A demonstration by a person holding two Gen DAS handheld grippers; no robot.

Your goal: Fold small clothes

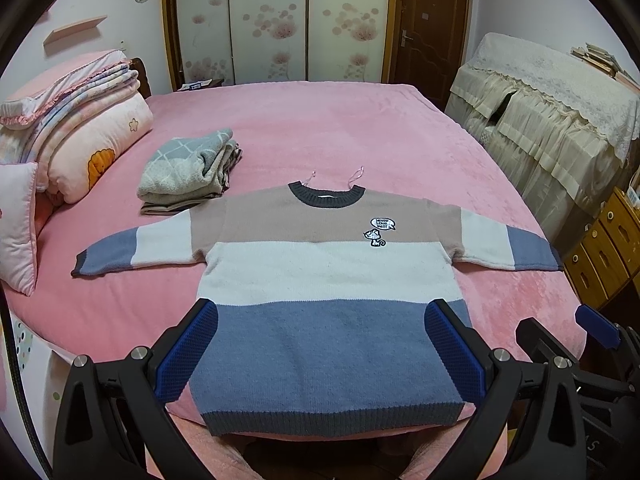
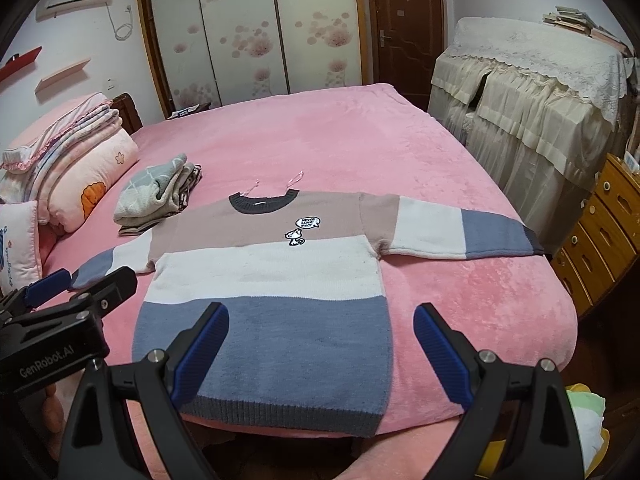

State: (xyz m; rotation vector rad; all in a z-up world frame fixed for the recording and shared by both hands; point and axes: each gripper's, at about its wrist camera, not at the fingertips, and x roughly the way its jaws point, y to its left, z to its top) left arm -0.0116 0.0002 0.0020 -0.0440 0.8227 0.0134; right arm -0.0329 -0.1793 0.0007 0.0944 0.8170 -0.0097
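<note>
A small knitted sweater with broad bands of dusty pink, white and slate blue and a dark grey collar and hem [image 1: 320, 280] [image 2: 268, 292] lies flat and face up on the near half of a bed covered in a pink plush blanket [image 1: 320, 128] [image 2: 352, 144]. Both sleeves stretch straight out to the sides, and its hem sits at the near edge of the bed. A little black-and-white cartoon patch [image 1: 380, 232] [image 2: 302, 230] is stitched on the chest.

The left gripper [image 1: 320, 340] hovers over the blue band near the hem, its blue-padded fingers spread wide and holding nothing. The right gripper [image 2: 320, 344] hangs over the sweater's right hem corner, also spread wide and empty.

Beyond the left sleeve sits a folded pile of grey-and-cream clothes [image 1: 188, 172] [image 2: 156, 196]. Further left, rolled pink quilts [image 1: 80, 136] [image 2: 76, 168] are stacked at the head of the bed.
</note>
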